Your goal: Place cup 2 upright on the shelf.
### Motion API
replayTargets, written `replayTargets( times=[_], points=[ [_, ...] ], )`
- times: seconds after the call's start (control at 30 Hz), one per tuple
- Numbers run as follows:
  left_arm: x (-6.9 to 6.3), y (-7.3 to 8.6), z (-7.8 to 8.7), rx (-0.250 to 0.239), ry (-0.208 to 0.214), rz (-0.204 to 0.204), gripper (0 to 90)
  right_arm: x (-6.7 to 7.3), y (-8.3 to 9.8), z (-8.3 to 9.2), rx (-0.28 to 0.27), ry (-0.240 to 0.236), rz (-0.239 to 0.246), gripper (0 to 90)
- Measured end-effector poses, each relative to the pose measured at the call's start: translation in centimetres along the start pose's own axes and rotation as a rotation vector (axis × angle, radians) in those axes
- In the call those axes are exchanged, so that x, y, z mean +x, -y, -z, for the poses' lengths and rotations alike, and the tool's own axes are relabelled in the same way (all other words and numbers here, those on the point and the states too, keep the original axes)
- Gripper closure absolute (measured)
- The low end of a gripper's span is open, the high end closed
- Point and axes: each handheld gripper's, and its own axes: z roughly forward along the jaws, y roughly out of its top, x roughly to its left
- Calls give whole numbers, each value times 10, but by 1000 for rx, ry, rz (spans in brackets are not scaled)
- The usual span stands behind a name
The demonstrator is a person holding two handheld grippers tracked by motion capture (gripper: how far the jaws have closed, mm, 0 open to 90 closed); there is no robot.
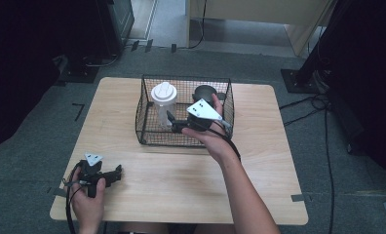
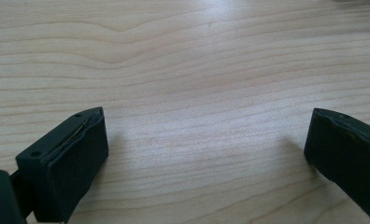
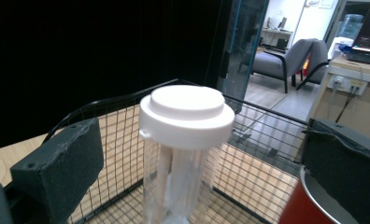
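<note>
Above the worktop (image 1: 259, 161), the high view shows the right claw (image 1: 173, 122) reaching into the wire basket (image 1: 147, 131), just beside the clear bottle (image 1: 163, 105) with a white lid that stands upright inside. A dark round thing (image 1: 205, 92) sits behind it. The left claw (image 1: 117, 173) rests near the worktop's front left corner.

Left gripper view: jaws spread wide over bare wood (image 2: 197, 70).

Right gripper view: jaws spread, one on either side of the bottle (image 3: 185, 140), not touching it; a red can (image 3: 304, 205) stands at lower right.
</note>
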Motion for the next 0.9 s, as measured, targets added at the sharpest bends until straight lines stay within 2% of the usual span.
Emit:
replayTargets(
  times=[0.23,0.47,0.57,0.9],
  points=[
    [0,0,0,0,0,-1,4,-4,3,32,-21,19,-19,0],
    [0,0,0,1,0,-1,4,-6,10,63,-24,31,-12,0],
    [0,0,0,1,0,-1,4,-8,15,76,-22,36,-3,0],
    [0,0,0,1,0,0,4,-23,41,117,-1,100,-26,0]
  ],
)
